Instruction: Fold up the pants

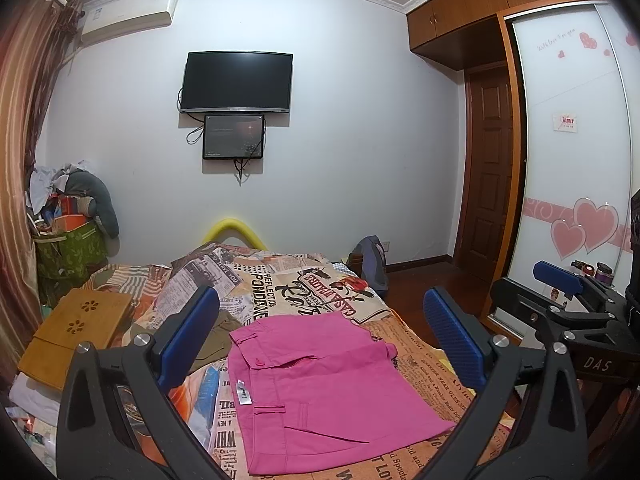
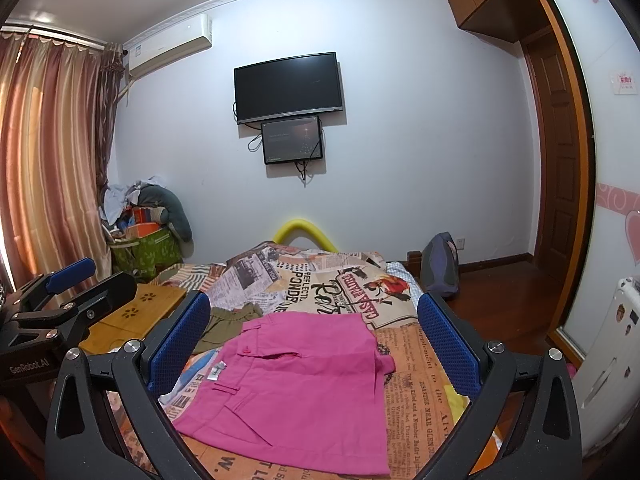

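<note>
Pink pants [image 1: 320,384] lie flat on the newspaper-print bedspread [image 1: 280,284], folded into a compact rectangle with the waistband and white label toward the left. They also show in the right wrist view [image 2: 304,384]. My left gripper [image 1: 320,336] is open and empty, held above the pants with its blue pads wide apart. My right gripper [image 2: 312,340] is open and empty too, above the same pants. The right gripper shows at the right edge of the left wrist view [image 1: 560,284]; the left gripper shows at the left edge of the right wrist view [image 2: 68,280].
An olive green garment [image 2: 228,324] lies left of the pants. A wooden lap tray [image 1: 76,332] sits at the bed's left side. A cluttered green basket [image 2: 148,252] stands in the corner, a backpack [image 2: 440,268] on the floor at the right, wardrobe doors [image 1: 572,140] beyond.
</note>
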{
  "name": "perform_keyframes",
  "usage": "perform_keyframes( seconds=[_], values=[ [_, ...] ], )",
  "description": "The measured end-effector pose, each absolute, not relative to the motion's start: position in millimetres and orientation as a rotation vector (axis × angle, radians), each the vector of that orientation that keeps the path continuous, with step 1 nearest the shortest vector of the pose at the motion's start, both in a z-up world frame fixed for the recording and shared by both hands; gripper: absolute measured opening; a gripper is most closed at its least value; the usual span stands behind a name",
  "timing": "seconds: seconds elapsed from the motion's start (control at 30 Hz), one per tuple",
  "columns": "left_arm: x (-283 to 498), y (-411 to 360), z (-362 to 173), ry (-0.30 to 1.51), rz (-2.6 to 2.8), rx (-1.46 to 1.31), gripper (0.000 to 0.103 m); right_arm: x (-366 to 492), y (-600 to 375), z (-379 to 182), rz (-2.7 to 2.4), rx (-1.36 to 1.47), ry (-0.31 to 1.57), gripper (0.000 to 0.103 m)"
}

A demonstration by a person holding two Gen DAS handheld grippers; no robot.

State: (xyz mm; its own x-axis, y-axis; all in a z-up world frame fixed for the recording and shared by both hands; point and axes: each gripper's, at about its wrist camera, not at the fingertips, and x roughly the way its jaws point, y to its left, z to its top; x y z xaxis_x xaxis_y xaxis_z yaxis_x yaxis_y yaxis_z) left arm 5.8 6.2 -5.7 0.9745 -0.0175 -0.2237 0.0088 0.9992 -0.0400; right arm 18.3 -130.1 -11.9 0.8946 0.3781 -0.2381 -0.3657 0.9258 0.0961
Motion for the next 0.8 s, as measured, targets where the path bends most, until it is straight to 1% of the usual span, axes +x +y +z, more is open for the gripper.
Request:
perform_keyframes(
  seconds=[0.8],
  values=[
    [7.8, 6.3, -8.7, 0.236, -0.009, -0.04, 0.103, 21.2, -126.1, -18.6, 0.384, 0.041, 0.267, 0.103]
  ],
)
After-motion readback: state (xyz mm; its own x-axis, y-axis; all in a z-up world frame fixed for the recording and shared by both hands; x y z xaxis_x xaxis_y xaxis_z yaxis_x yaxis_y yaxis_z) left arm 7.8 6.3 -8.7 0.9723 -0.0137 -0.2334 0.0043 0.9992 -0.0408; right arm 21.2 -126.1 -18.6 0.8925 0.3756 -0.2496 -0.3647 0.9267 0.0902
